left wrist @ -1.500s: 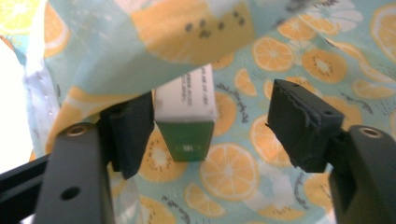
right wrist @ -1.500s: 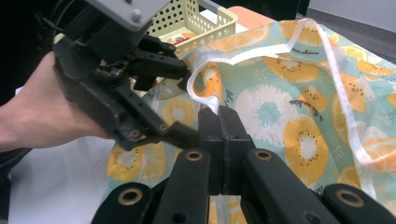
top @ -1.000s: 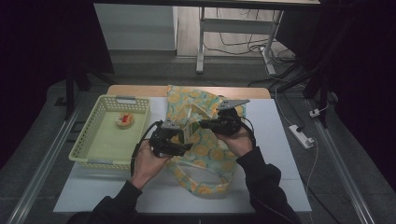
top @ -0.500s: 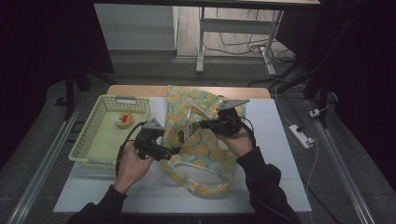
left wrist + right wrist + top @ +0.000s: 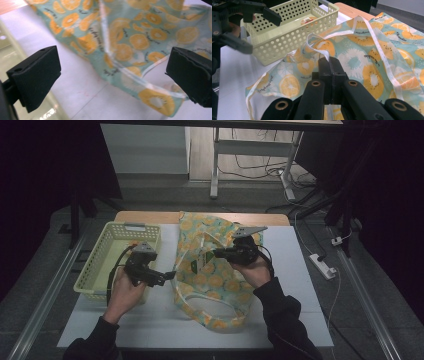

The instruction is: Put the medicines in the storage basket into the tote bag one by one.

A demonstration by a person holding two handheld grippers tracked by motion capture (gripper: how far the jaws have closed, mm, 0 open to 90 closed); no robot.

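Observation:
A cloth bag [image 5: 210,275] printed with orange slices lies crumpled on the white table. My right gripper [image 5: 217,254] reaches in from the right and is shut on the bag's white strap [image 5: 324,53], which runs into the closed jaws [image 5: 329,62]. My left gripper [image 5: 169,277] hovers just left of the bag, beside the basket. Its jaws have just been opening and stand wide [image 5: 112,67], with nothing between them. The bag's edge [image 5: 135,37] lies a little beyond its pads.
A pale yellow perforated basket [image 5: 100,265] stands at the table's left, with a small orange item [image 5: 308,21] inside. Bare white tabletop [image 5: 150,320] lies in front of the bag. A power strip [image 5: 322,265] rests on the floor to the right.
My left gripper has let go of the bag, opened wide and drawn back leftward toward the basket. The right gripper has kept still, holding the strap.

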